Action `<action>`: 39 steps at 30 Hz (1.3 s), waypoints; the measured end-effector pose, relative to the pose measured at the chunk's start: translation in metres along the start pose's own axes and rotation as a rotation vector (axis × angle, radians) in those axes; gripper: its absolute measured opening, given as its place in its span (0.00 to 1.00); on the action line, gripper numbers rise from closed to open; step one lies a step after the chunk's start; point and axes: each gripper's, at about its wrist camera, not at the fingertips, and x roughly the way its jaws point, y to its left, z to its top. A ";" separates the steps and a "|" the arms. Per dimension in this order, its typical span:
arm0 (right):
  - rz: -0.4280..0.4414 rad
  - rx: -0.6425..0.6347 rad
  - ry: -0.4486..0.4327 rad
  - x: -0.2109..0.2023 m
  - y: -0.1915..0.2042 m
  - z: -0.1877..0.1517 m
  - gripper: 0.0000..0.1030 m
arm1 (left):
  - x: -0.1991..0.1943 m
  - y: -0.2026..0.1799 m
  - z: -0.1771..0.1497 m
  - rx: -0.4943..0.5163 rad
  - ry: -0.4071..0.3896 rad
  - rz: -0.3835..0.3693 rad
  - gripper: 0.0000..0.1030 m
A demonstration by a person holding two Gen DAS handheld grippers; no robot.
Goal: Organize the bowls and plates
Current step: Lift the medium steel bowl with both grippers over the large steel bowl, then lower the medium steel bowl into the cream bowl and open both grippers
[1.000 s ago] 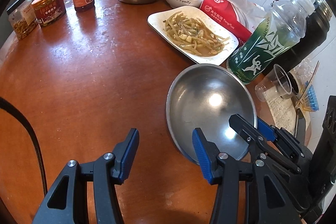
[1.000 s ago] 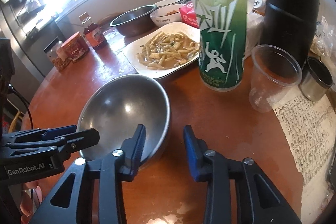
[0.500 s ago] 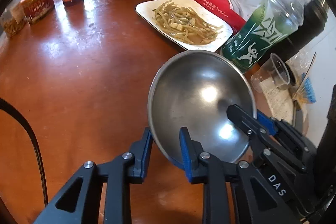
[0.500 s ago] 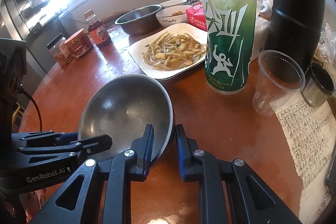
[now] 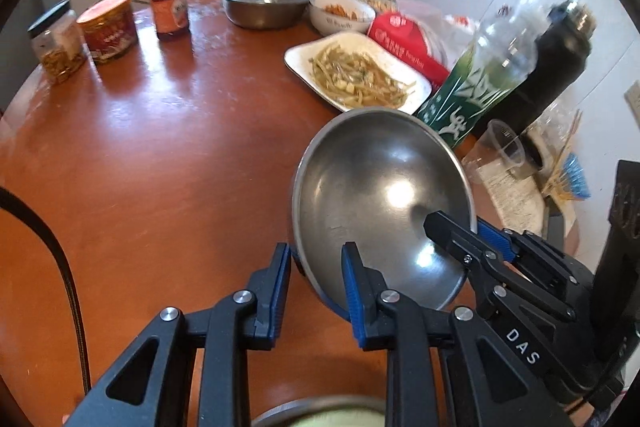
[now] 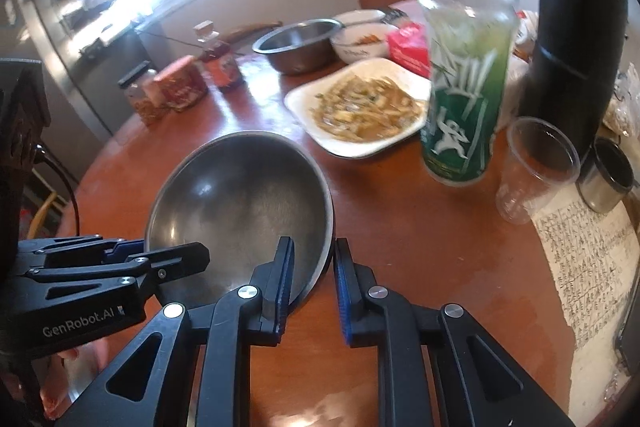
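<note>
While the left wrist camera is looking down its own fingers, the left gripper (image 5: 314, 281) is clamping the near rim of the empty steel bowl (image 5: 380, 195), one blue pad inside the rim and one outside. That bowl is sitting tilted over the brown round table (image 5: 160, 147), its hollow facing the camera. On the bowl's right side the right gripper (image 5: 460, 227) is pinching the rim too. Beyond the bowl a white plate (image 5: 416, 83) of stir-fried strips is lying just beside a green bottle (image 5: 476, 87), with a black flask (image 5: 560, 55) behind it and a clear plastic cup (image 5: 500, 151) near the bottle's foot. Farther back a second steel bowl (image 5: 264, 1) is standing next to a white bowl (image 5: 342, 15) with food in it. At the far left edge a glass jar (image 5: 58, 41), a red tin (image 5: 108, 27) and a sauce bottle (image 5: 169, 3) are standing in a row.

From the right wrist camera, the right gripper (image 6: 314, 277) is squeezing the bowl's (image 6: 240, 195) near right rim between its pads. At the left, the left gripper (image 6: 176, 259) is gripping the opposite rim. The plate (image 6: 316, 99) is lying behind the bowl, well apart from it, and the green bottle (image 6: 464, 83), the cup (image 6: 532, 167) and a small metal cup (image 6: 608, 175) are standing to the right, beside a sheet of handwritten paper (image 6: 588, 259). The picture is slightly blurred.
</note>
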 end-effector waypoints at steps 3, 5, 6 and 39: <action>0.027 -0.035 -0.015 -0.015 0.017 -0.003 0.20 | -0.025 0.006 -0.013 -0.011 -0.030 0.009 0.26; 0.053 -0.058 -0.019 -0.025 0.030 -0.006 0.20 | -0.040 0.010 -0.024 -0.015 -0.052 0.013 0.26; 0.063 -0.065 -0.018 -0.028 0.035 -0.008 0.20 | -0.049 0.013 -0.032 -0.021 -0.061 0.016 0.26; -0.034 -0.239 0.041 -0.096 0.106 -0.127 0.22 | -0.053 0.025 -0.169 0.037 0.095 -0.065 0.26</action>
